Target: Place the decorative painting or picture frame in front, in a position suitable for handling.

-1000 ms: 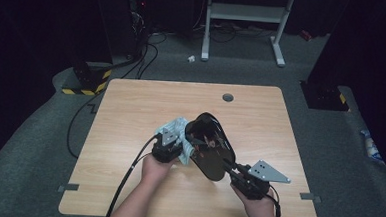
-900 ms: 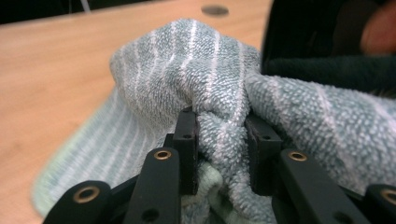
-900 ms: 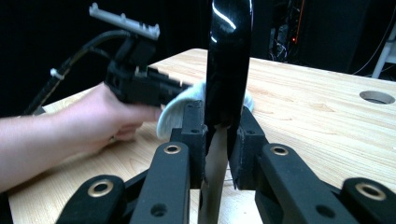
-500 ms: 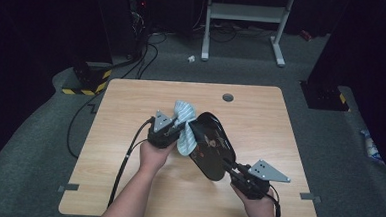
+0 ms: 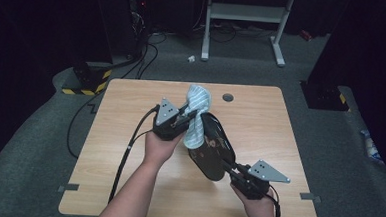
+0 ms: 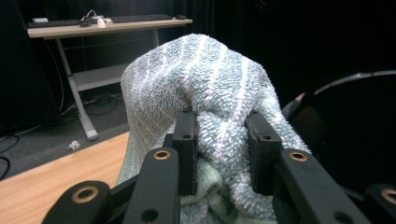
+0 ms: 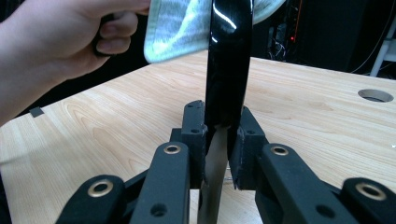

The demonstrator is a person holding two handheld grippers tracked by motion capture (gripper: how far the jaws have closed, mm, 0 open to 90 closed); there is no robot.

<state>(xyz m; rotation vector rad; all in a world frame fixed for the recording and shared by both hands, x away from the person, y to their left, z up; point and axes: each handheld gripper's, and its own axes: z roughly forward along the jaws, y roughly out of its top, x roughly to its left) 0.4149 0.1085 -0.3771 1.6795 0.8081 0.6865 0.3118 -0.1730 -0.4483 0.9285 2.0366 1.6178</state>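
Towel [image 5: 196,116], striped and pale blue-grey, is the thing you are working with: it hangs bunched from your left tool [image 5: 184,119] above the middle of the worktop [image 5: 131,105], draped against the far-left side of a glossy black pan-like dish [image 5: 213,148]. In the left gripper view the two pads are pressed into a thick fold of the terry cloth [image 6: 205,93], so that tool is pinching the towel firmly. Your right tool [image 7: 219,140] is clamped on the dish's edge [image 7: 229,60], which stands between its jaws as a thin upright black band; in the high view that tool [image 5: 233,171] sits at the near right, holding the dish tilted up off the wood.

The step in hand looks like wiping the dish with the cloth, and you seem to be between strokes, with the towel raised at the dish's far rim rather than pressed onto its face.

For the next move, bring the towel down onto the dark surface and drag it toward the near side, keeping enough cloth below the pads that fabric meets the dish, not the jaws. Hold the right tool steady and tight; the glossy edge could slip or swing under the wiping pressure. Watch your left hand [image 7: 70,46], which sits close to the rim.
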